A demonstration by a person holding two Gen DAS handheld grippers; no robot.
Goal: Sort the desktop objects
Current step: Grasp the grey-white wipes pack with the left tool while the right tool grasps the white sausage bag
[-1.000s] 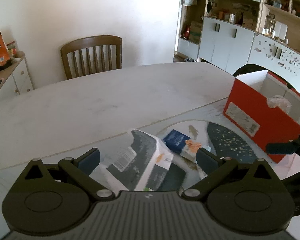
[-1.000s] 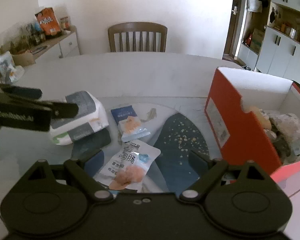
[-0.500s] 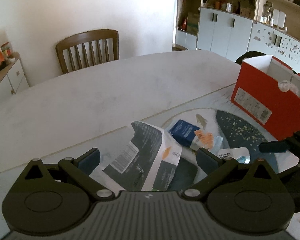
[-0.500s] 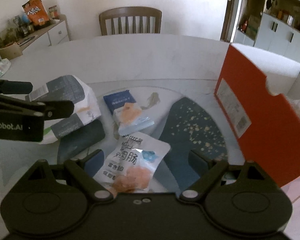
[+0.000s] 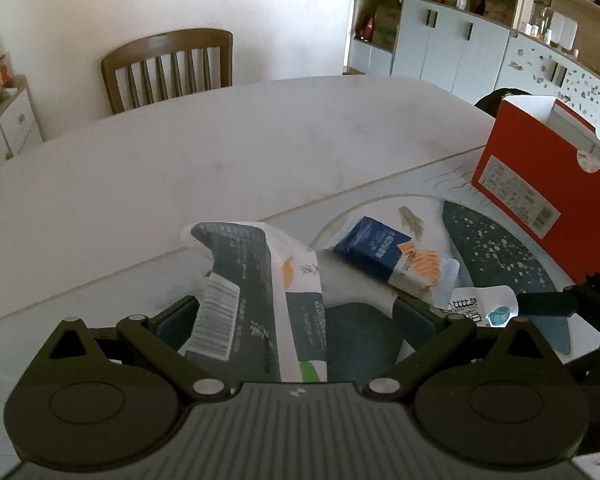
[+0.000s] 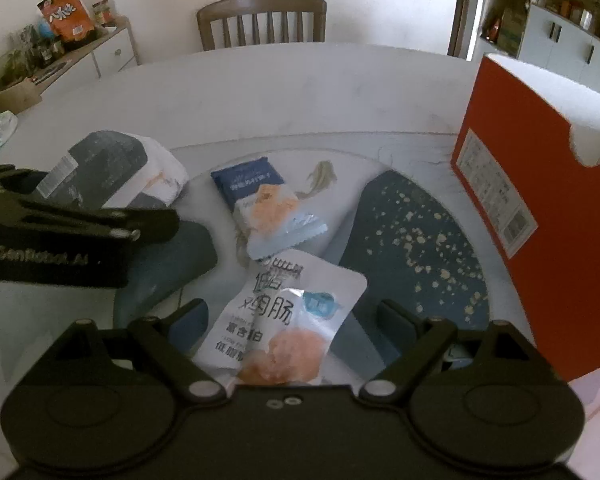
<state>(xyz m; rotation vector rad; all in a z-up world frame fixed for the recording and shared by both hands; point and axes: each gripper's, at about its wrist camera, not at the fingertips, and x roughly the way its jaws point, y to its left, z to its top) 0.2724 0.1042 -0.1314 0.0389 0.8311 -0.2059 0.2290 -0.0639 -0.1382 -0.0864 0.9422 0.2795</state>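
At the bottom of the frame the right gripper [image 6: 288, 320] has its fingers [image 6: 190, 312] spread wide on either side of a white sausage packet [image 6: 284, 320] with dark lettering and a pink picture. Just above it lies a small pale-blue snack sachet [image 6: 278, 220], overlapping a dark blue pack [image 6: 246, 180]. The left gripper [image 6: 100, 228] reaches in from the left edge beside a grey-and-white tissue pack [image 6: 112, 168]. An orange box [image 6: 540, 216] stands at the right, and a wooden chair [image 6: 262, 20] waits behind the table [image 6: 280, 88].
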